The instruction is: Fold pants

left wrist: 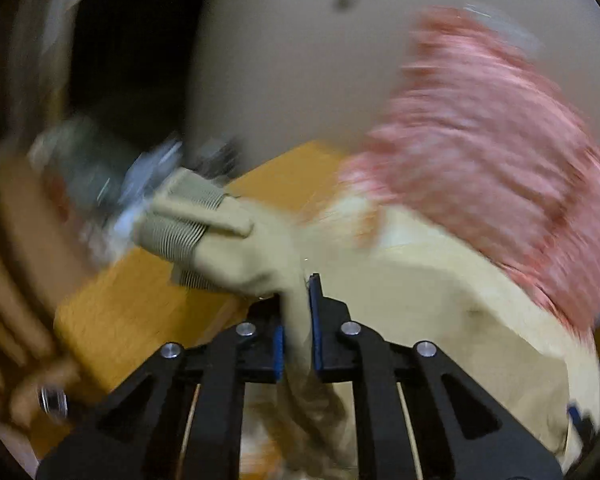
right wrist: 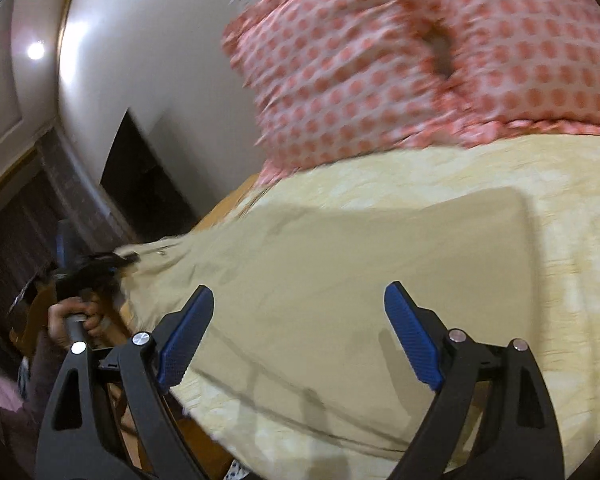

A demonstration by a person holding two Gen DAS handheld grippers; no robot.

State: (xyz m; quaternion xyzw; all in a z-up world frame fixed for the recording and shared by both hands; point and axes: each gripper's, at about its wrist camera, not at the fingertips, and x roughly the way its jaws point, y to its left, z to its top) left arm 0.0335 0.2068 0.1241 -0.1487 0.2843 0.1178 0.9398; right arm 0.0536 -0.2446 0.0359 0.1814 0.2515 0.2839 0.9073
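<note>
The pants (right wrist: pixel 340 248) are beige and lie spread on a pale yellow bedsheet (right wrist: pixel 572 240). In the left wrist view my left gripper (left wrist: pixel 298 320) is shut on a fold of the pants (left wrist: pixel 260 248) near the ribbed elastic waistband (left wrist: pixel 184 216) and holds it lifted off the bed's edge. It shows in the right wrist view (right wrist: pixel 100 264) at the far left, with a hand on its handle. My right gripper (right wrist: pixel 300 312) is open and empty, hovering above the flat part of the pants.
A pink pillow with red dots (right wrist: pixel 400 60) lies at the head of the bed and also shows in the left wrist view (left wrist: pixel 492 152). An orange wooden bed frame (left wrist: pixel 140 308) runs along the left edge. A white wall (right wrist: pixel 160 60) and a dark opening (right wrist: pixel 140 184) stand beyond.
</note>
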